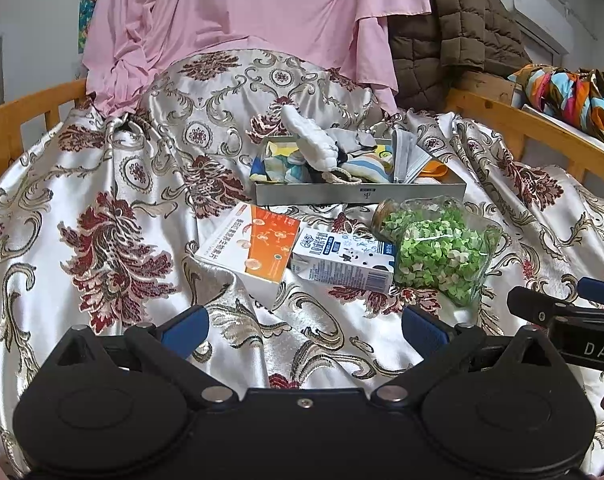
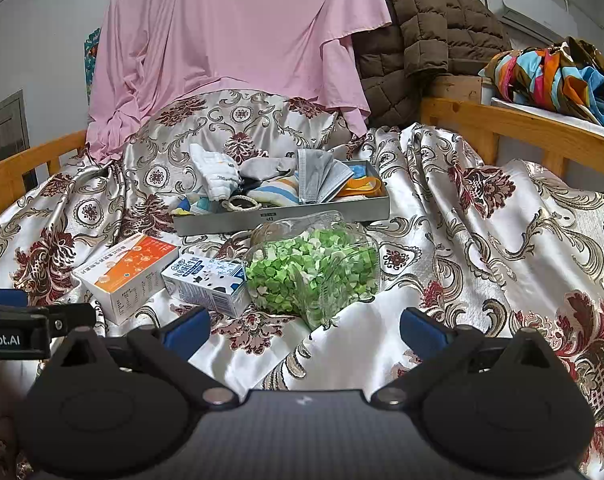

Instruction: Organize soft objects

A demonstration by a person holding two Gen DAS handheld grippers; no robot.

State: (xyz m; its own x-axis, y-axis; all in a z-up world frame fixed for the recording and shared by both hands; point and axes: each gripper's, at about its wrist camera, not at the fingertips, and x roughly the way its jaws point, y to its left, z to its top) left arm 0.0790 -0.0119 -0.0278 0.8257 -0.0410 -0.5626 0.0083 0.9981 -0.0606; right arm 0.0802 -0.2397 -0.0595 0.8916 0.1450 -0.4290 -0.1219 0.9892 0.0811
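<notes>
Both grippers, left gripper (image 1: 303, 326) and right gripper (image 2: 305, 327), hover spread and empty over the bedspread (image 1: 102, 200), soft items already piled in the gray tray (image 2: 282, 216) (boxes and jar outside), so probably just tuck overhanging cloth in gently.

My bed's shiny floral satin cover (image 2: 481, 240) carries four things — a shallow grey tray (image 2: 286, 216), an orange-and-white carton (image 2: 126, 276), a blue-and-white milk carton (image 2: 206, 284), a clear jar of green bits (image 2: 313, 276).
</notes>
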